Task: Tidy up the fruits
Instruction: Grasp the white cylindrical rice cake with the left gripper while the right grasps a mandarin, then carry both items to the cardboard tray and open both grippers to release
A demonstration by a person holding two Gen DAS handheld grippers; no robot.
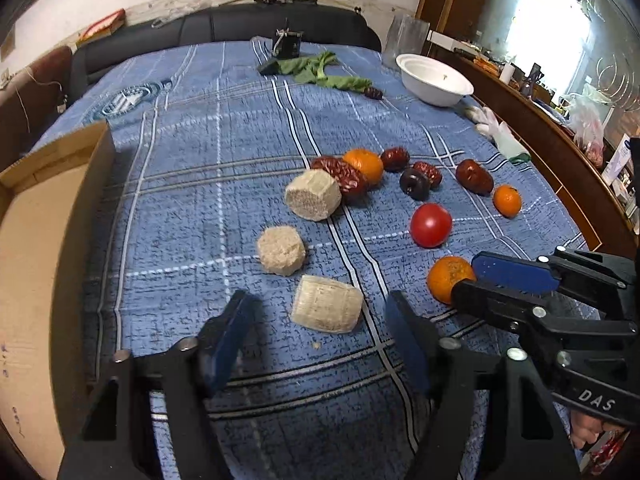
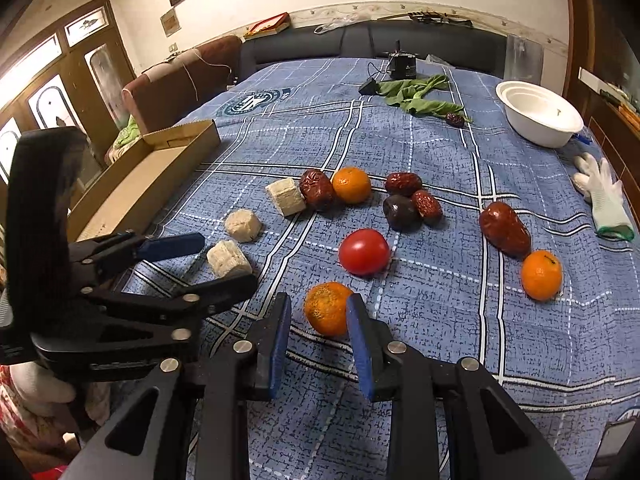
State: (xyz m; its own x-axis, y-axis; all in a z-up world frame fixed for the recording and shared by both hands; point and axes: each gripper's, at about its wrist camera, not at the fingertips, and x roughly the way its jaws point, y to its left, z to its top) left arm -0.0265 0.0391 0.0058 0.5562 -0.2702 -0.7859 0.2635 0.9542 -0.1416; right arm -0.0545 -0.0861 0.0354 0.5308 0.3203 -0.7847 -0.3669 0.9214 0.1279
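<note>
Right gripper [image 2: 318, 312]: jaws set narrowly apart, blue pads either side of the nearest orange [image 2: 327, 309]. The right pad lies against the fruit's edge; a sliver of cloth shows between the left pad and the peel. From the left wrist view one finger tip covers part of the orange and the other passes behind it. Cannot tell whether the pads actually press, so no firm hold is noted. The orange sits on the cloth.

Left gripper [image 1: 316, 320]: jaws about half open, nothing gripped. A pale cylindrical block [image 1: 327, 309] lies on its side between the fingertips, closer to the right pad, apart from both.

Outward from there: a second pale block [image 1: 281, 251] just beyond, a third [image 1: 313, 195] farther on, touching a wrinkled red date [image 1: 342, 176]. A second orange [image 1: 363, 165] lies against that date. A red tomato [image 2: 364, 251] sits just beyond the nearest orange. Behind it are a dark plum [image 2: 401, 212] with two more dates [image 2: 427, 207] beside it. To the right, a large date [image 2: 505, 229] touches a third orange [image 2: 541, 275].

All on a blue plaid cloth [image 2: 420, 344]. An open cardboard box [image 2: 160, 168] lies at the left edge. A white bowl [image 2: 538, 114] stands far right, green leaves [image 2: 416, 98] far back, a white glove [image 2: 602, 196] at the right edge.
</note>
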